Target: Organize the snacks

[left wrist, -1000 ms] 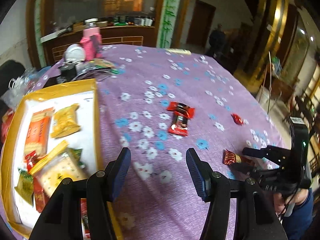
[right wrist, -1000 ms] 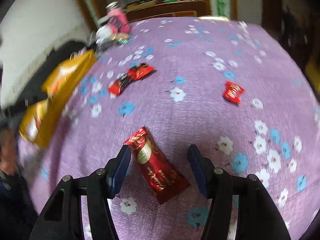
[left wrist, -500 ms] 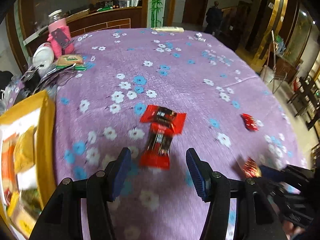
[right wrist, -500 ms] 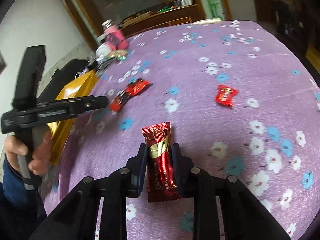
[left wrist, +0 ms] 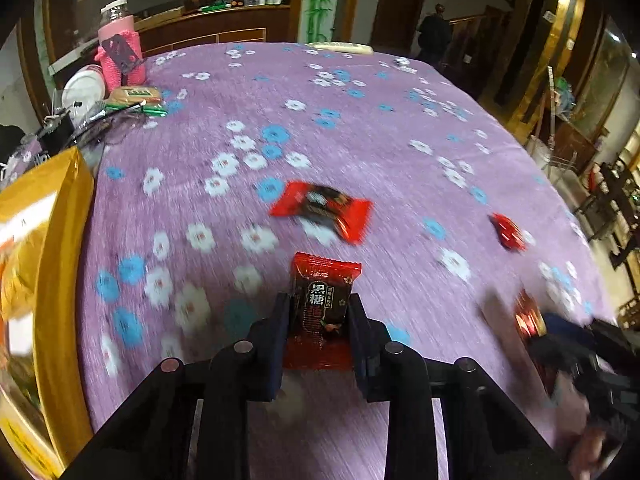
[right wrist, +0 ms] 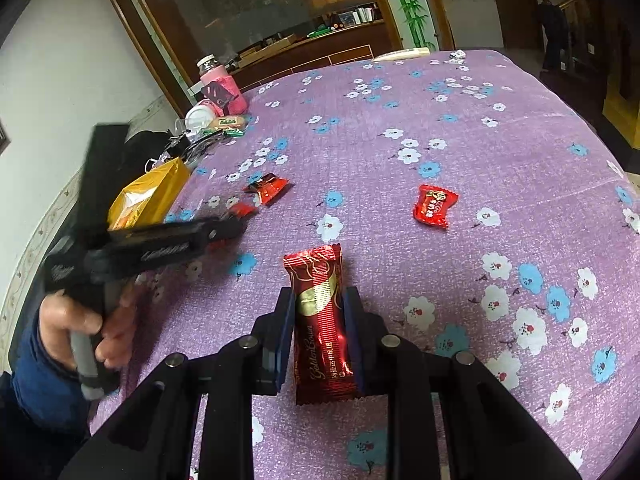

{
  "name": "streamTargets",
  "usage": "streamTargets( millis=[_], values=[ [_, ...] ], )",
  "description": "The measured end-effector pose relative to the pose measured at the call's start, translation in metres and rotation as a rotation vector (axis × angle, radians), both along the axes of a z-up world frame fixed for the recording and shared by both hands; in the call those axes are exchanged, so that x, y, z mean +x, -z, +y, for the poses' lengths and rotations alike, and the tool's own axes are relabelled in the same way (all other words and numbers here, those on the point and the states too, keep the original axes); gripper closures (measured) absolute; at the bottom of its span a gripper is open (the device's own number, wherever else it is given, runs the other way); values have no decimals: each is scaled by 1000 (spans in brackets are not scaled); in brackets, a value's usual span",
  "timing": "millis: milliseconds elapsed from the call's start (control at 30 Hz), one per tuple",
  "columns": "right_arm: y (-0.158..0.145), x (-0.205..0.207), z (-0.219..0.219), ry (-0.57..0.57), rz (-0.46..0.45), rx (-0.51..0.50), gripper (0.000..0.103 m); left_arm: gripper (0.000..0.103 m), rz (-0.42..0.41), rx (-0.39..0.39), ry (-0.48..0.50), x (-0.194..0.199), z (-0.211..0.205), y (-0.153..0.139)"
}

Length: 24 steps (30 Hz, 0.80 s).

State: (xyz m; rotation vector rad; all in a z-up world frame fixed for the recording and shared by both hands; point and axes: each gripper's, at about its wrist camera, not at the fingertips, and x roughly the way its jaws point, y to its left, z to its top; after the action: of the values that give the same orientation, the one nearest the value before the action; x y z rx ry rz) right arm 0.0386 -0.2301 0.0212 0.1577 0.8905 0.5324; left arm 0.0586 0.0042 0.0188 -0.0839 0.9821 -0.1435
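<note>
My left gripper (left wrist: 319, 312) is shut on a red and black snack packet (left wrist: 322, 304) just above the purple flowered cloth. A second red and black packet (left wrist: 322, 207) lies a little beyond it. My right gripper (right wrist: 318, 312) is shut on a long dark red wafer bar (right wrist: 322, 320), held off the cloth. A small red candy (right wrist: 434, 205) lies ahead to its right; it also shows in the left wrist view (left wrist: 507, 231). The yellow box (left wrist: 52, 248) with snacks stands at the left edge. The left gripper (right wrist: 236, 222) shows in the right wrist view, left of centre.
At the far left corner stand a pink-sleeved jar (left wrist: 120, 56), a white bowl (left wrist: 84, 86), biscuit packs (left wrist: 136, 98) and black cables. A white remote (left wrist: 340, 48) lies at the far edge. The table edge drops off on the right.
My left gripper came down over the nearer red and black packet and shut on it. My right gripper stays shut on the wafer bar and has lifted slightly.
</note>
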Motion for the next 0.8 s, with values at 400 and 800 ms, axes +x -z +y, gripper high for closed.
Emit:
streamTargets(
  millis=[400, 800],
  values=[
    [-1, 4, -8, 46, -1, 13, 79, 76, -165, -8, 57, -43, -11, -10],
    [2, 11, -19, 92, 22, 38, 79, 76, -167, -67, 95, -45, -10, -14]
  ],
)
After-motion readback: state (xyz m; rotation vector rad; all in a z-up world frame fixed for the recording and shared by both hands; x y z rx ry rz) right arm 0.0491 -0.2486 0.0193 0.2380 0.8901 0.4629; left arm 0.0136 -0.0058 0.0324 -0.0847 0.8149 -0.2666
